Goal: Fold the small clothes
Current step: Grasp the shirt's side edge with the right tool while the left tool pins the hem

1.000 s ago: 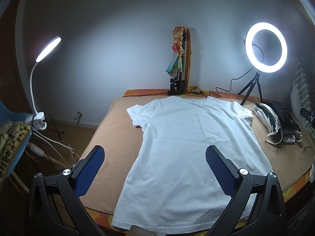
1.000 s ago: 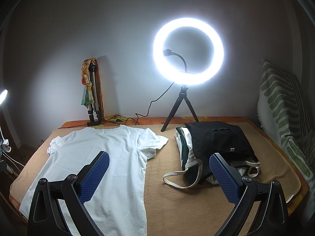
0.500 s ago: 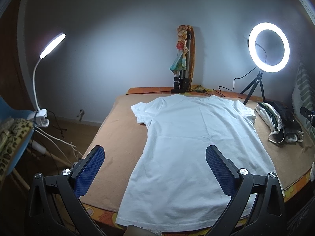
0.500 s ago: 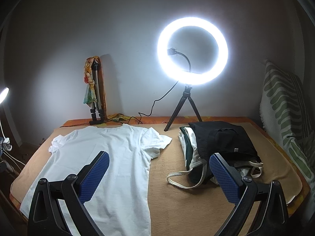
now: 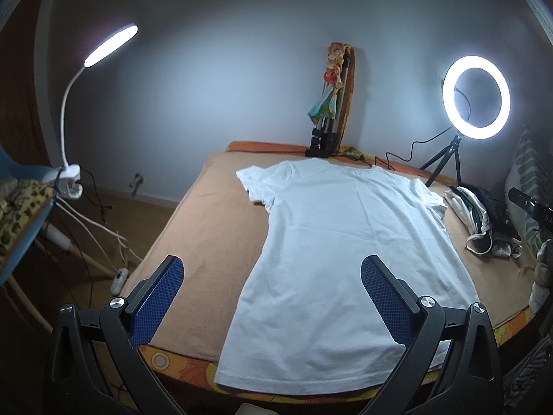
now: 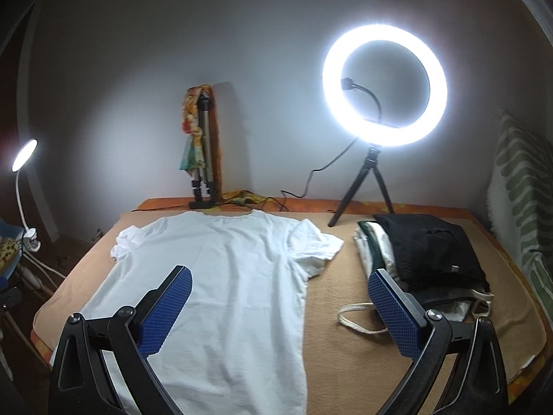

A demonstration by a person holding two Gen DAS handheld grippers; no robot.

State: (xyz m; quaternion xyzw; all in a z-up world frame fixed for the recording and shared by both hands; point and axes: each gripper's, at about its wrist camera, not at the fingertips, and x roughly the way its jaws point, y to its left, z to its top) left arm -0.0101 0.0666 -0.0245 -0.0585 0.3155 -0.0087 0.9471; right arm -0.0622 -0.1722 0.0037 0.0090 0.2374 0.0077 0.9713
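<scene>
Two grippers nearest the cameras, both held above the near edge of a bed: left gripper with blue pads spread wide, holding nothing; right gripper likewise spread wide and empty. Just beyond, a white T-shirt laid flat on the tan bed cover, hem hanging slightly over the near edge, collar toward the far wall, left sleeve a little rumpled, right sleeve spread out. To the right of the shirt, apart from it, a pile of clothes with a black garment on top and a pale strap looping out onto the cover. Farther back, at the bed's far edge, a folded tripod wrapped in colourful cloth, leaning upright against the wall, and a lit ring light on a small tripod with a cable trailing left. Off the bed's left side, a lit clip lamp on a bent white neck. Along the right, a green-patterned pillow.
</scene>
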